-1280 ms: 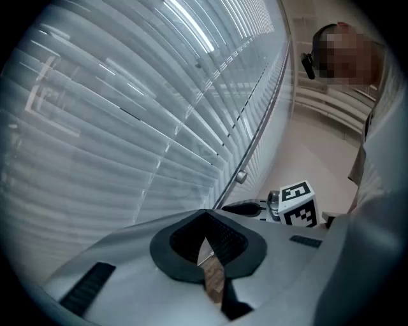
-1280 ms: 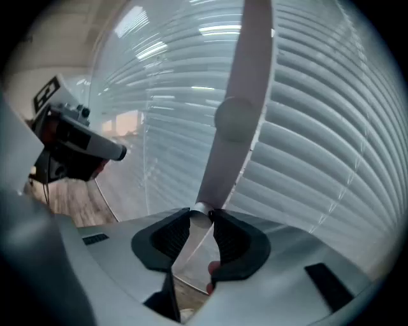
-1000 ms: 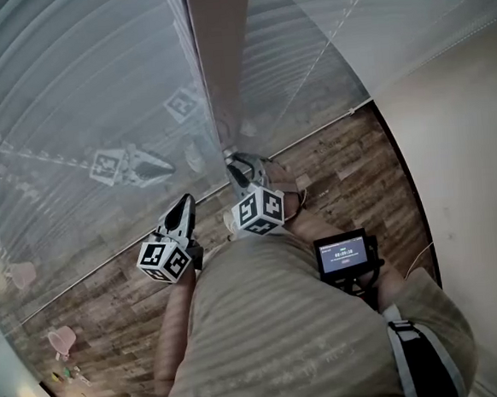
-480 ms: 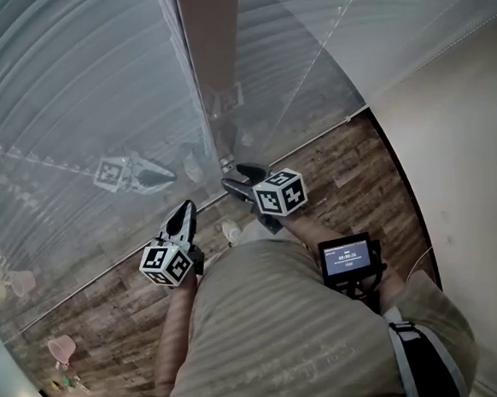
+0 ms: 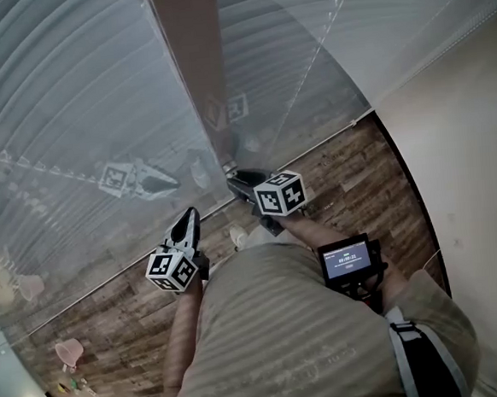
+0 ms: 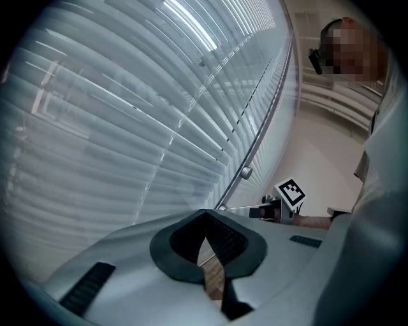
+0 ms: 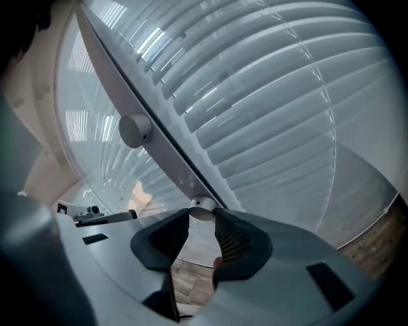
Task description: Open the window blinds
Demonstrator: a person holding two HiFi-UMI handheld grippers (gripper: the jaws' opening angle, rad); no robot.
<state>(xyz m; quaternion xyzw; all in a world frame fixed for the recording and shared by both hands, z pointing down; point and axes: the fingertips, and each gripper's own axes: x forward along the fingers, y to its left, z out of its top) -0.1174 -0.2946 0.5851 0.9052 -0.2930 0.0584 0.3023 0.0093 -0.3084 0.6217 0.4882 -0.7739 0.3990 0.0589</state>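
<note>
The right tool (image 5: 238, 179) has rolled over within the last second. Its marker cube (image 5: 280, 193) now sits more to the right in the head view, and the jaws lie sideways and point at the foot of the frame (image 5: 188, 61) between the two glass panes. The jaws have just opened wide and then come closer again. In the right gripper view they now stand on both sides of the lower knob (image 7: 203, 209), a small round one on the frame, and both pad tips press on it. An upper knob (image 7: 135, 130) sits higher on the same frame, untouched.

The left tool (image 5: 188, 217) stays almost where it was, low in front of the glass and above the wooden floor (image 5: 349, 168). Its jaw tips meet and nothing is between them.

The blinds (image 5: 69, 96) hang behind the glass, and their slats still overlap, so little light passes. This looks like a fresh grip after turning the wrist back. The opening itself seems not yet done, and the next turn or slide of the lower knob should tilt the slats.
</note>
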